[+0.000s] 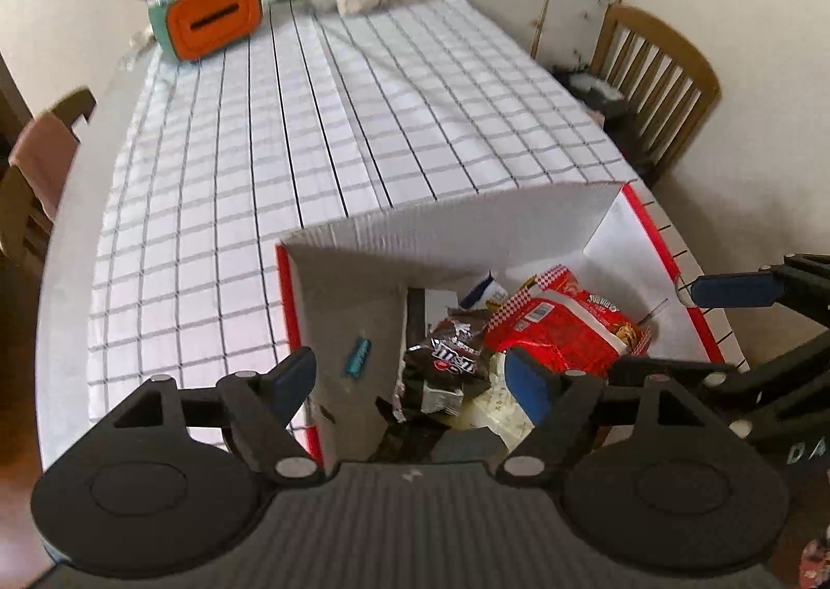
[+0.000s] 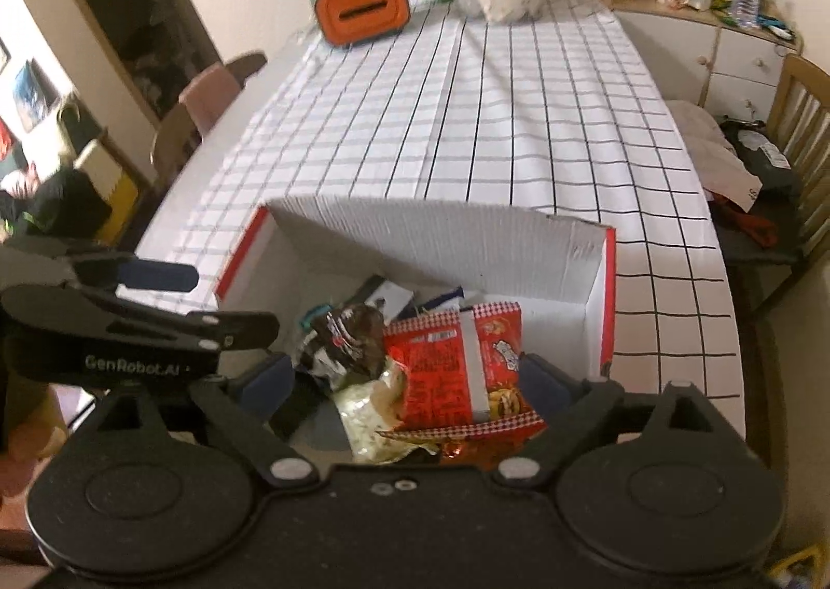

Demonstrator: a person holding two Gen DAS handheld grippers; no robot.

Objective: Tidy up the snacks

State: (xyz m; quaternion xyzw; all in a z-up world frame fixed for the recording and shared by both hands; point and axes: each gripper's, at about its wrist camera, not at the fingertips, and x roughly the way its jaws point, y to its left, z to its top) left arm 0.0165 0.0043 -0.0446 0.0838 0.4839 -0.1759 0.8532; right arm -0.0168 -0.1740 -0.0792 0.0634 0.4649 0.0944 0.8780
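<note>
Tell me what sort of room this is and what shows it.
Most likely a home dining room. A long table under a checked tablecloth has wooden chairs around it, a cluttered sideboard stands by the wall, and a cardboard box of snack packets sits on the table.

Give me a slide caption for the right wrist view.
Open right gripper above a cardboard box holding a red snack bag.

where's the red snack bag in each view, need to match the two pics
Left wrist: the red snack bag lies inside the white box, right of centre, beside the dark m&m's bag.
Right wrist: the red snack bag sits low centre in the box, right of the m&m's bag.
Shared landmark: the orange box at the table's far end.
</note>
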